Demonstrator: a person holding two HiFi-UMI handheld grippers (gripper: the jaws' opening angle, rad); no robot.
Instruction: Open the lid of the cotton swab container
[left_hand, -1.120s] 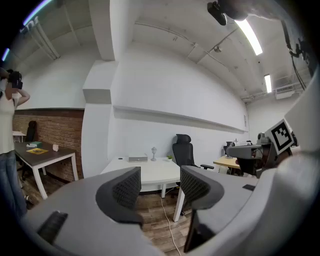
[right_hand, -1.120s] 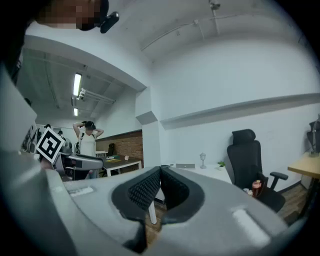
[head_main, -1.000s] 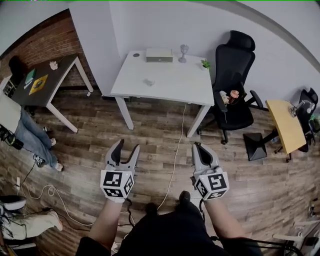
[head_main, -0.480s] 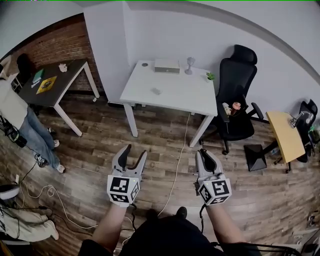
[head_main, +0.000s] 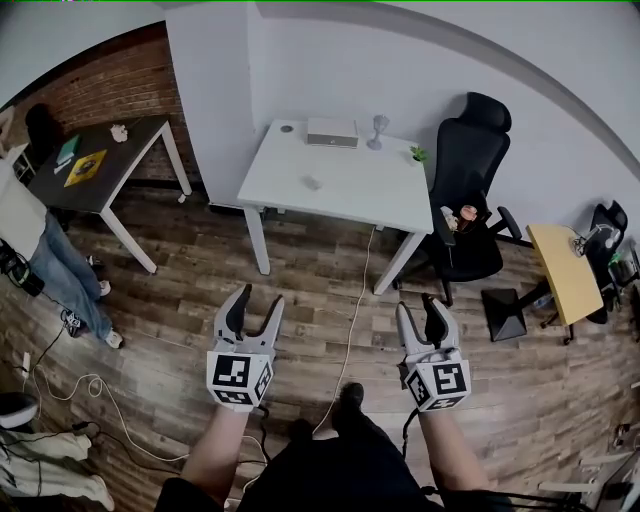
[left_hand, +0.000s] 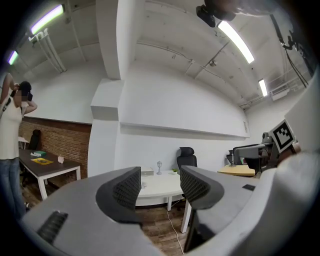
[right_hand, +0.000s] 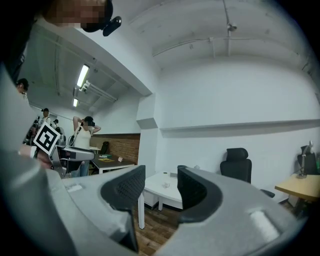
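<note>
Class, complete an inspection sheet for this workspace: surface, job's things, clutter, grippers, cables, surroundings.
Surface: white table, well ahead of both grippers.
Job's things: nothing seen for certain; small item on the table, too small to tell.
Clutter: flat box and small plant near the table's far edge.
Grippers: left gripper open, empty; right gripper open, empty, jaws have just been opening.
Cables: white cable across the wooden floor; tangled cables lower left.
Surroundings: black chair, dark table, yellow table, person at left.
</note>
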